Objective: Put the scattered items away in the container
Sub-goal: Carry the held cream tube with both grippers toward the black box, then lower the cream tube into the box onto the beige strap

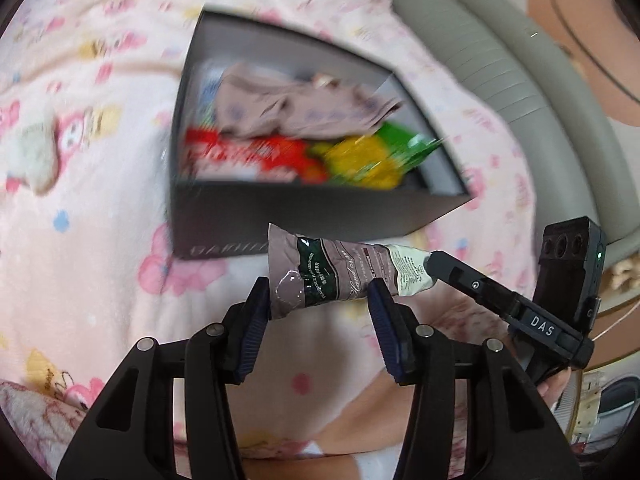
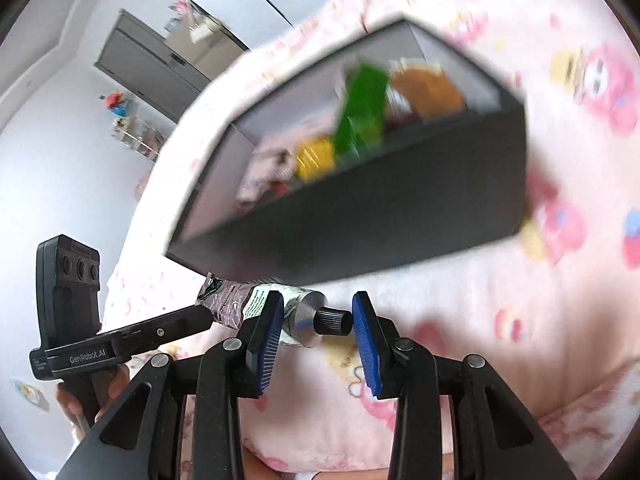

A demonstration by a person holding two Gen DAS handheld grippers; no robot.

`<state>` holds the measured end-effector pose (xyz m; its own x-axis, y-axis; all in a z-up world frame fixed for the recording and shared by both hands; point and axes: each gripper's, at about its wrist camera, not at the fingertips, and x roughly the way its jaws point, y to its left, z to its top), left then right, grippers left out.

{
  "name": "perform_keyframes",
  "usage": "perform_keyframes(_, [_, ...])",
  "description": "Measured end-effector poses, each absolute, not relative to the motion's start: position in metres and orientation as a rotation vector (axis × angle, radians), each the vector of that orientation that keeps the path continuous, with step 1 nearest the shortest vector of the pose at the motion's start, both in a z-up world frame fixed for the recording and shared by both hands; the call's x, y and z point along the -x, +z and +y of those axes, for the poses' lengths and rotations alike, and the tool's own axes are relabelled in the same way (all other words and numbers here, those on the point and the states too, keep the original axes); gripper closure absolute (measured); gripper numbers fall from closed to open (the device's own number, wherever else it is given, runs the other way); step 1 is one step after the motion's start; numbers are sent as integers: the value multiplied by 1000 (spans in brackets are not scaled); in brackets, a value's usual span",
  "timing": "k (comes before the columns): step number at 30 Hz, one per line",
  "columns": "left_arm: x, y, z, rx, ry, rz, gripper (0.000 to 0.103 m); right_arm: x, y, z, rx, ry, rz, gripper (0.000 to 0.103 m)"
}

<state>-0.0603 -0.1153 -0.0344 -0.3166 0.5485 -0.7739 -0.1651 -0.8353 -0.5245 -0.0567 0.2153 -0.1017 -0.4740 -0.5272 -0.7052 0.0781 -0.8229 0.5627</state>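
Observation:
A crumpled mauve hand cream tube [image 1: 340, 276] hangs in the air in front of a dark grey box [image 1: 304, 216]. My left gripper [image 1: 320, 300] has its blue pads on either side of the tube's flat end. My right gripper [image 2: 318, 320] has its pads around the tube's [image 2: 296, 312] black cap end. Both pairs of jaws stand fairly wide, and whether either is clamped is unclear. The box [image 2: 400, 208] holds a beige cloth [image 1: 296, 108], a red packet [image 1: 244, 152] and yellow-green packets [image 1: 376, 152].
The box rests on a pink cartoon-print blanket [image 1: 92, 168]. A grey padded headboard [image 1: 500, 64] runs along the right in the left wrist view. A white wall with a grey cabinet [image 2: 152, 60] shows behind in the right wrist view.

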Motion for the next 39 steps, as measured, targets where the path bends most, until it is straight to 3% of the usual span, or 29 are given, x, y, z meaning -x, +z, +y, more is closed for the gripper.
perform_keyframes(2, [67,-33,-54,1440,2216,-490,53,51,-80,219,-1281,-2367,-632,71])
perform_keyframes(7, [108,6,-45,1334,2284,-473,53,75,-37,235,-1178,-2382,-623,71])
perform_keyframes(13, [170,-1,-43,1377,2294,-524,53,152,-24,229,-1180,-2345,-693,71])
perform_keyframes(20, [247,-43,-51,1511,2267,-550,53,222,-31,217,-1284,-2345,-551,71])
perform_keyframes(26, [263,-70,-44,1620,2247,-448,54,247,-78,225,-1414,-2214,-724,71])
perform_keyframes(32, [251,-76,-15,1632,2263,-290,54,235,-87,205,-1480,-2290,-519,71])
perform_keyframes(39, [251,-89,-22,1654,2231,-379,55,223,-71,208,-1359,-2450,-454,71])
